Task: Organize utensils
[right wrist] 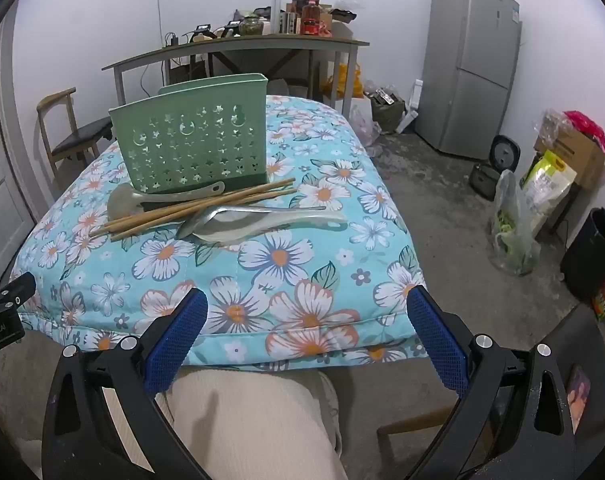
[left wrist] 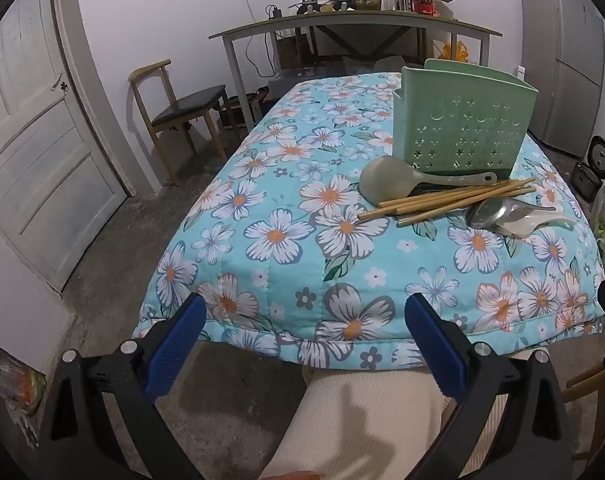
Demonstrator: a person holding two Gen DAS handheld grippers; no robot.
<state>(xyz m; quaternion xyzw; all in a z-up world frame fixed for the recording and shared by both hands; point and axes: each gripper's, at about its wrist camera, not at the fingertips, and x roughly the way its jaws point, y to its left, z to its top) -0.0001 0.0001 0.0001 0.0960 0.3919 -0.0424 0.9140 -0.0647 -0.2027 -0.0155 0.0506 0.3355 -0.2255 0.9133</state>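
A green perforated utensil holder (left wrist: 464,120) (right wrist: 196,146) stands upright on the floral-covered table (left wrist: 286,216) (right wrist: 302,280). In front of it lie a grey rice paddle (left wrist: 394,178) (right wrist: 142,200), several bamboo chopsticks (left wrist: 446,198) (right wrist: 190,210), a metal spoon (left wrist: 490,212) (right wrist: 222,216) and a pale plastic spoon (left wrist: 538,224) (right wrist: 270,226). My left gripper (left wrist: 304,312) hangs open off the table's near edge, nothing between its blue pads. My right gripper (right wrist: 308,312) is open too, over the near edge, well short of the utensils.
A person's knee in cream trousers (left wrist: 362,420) (right wrist: 254,420) sits below the grippers. A wooden chair (left wrist: 174,112) and a cluttered side table (left wrist: 354,24) stand behind. A fridge (right wrist: 470,68), bags (right wrist: 514,232) and a dark bin (right wrist: 594,256) line the right side.
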